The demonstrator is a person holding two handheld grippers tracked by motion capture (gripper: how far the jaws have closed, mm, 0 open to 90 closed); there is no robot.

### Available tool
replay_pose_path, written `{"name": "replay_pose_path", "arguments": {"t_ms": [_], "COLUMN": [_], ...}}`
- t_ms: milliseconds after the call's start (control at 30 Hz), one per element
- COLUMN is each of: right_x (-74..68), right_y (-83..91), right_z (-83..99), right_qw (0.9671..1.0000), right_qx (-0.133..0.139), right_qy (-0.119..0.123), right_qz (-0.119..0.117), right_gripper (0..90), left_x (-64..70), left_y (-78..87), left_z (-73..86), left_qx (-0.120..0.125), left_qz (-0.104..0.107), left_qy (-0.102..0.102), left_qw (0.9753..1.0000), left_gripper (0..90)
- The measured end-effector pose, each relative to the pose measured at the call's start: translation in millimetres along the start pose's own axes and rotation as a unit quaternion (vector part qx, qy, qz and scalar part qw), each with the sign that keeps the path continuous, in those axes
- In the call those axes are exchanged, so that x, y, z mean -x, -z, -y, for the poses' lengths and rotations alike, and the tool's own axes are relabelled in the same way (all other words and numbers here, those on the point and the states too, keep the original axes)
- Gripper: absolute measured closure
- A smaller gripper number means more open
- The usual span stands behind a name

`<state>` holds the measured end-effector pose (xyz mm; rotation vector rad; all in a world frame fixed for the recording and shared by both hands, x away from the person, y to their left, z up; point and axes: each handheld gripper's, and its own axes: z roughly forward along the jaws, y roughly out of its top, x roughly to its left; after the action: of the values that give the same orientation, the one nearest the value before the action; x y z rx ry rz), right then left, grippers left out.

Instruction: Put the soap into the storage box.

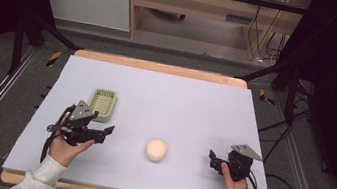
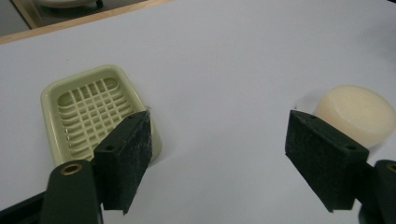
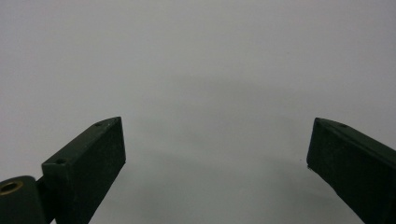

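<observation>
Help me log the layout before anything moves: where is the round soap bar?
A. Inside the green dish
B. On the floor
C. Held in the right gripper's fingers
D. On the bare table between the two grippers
D: the soap bar lies on the table between the left gripper and the right gripper, apart from the dish.

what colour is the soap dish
Pale yellow-green, with a grid-patterned insert; the soap dish shows best in the left gripper view.

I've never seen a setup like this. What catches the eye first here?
Two black hand-held grippers, the left gripper and the right gripper, rest open near the table's front corners. Between them lies a round cream soap bar, and a pale green slatted soap dish sits just beyond the left gripper.
</observation>
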<state>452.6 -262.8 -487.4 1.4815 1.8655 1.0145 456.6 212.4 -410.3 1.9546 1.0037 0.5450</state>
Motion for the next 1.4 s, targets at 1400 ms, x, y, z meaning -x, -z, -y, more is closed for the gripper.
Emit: {"name": "replay_pose_path", "arguments": {"t_ms": [1400], "right_x": [0.3], "right_y": [-0.9], "right_z": [-0.2], "right_qw": [1.0000], "right_qx": [-0.004], "right_qy": [-0.001], "right_qz": [-0.001], "right_gripper": [4.8], "left_x": [44.7], "left_y": [-45.3], "left_z": [-22.5], "left_qx": [-0.025], "left_qz": [0.051], "left_qy": [-0.042], "left_qw": [0.9975], "left_gripper": [21.9]}}
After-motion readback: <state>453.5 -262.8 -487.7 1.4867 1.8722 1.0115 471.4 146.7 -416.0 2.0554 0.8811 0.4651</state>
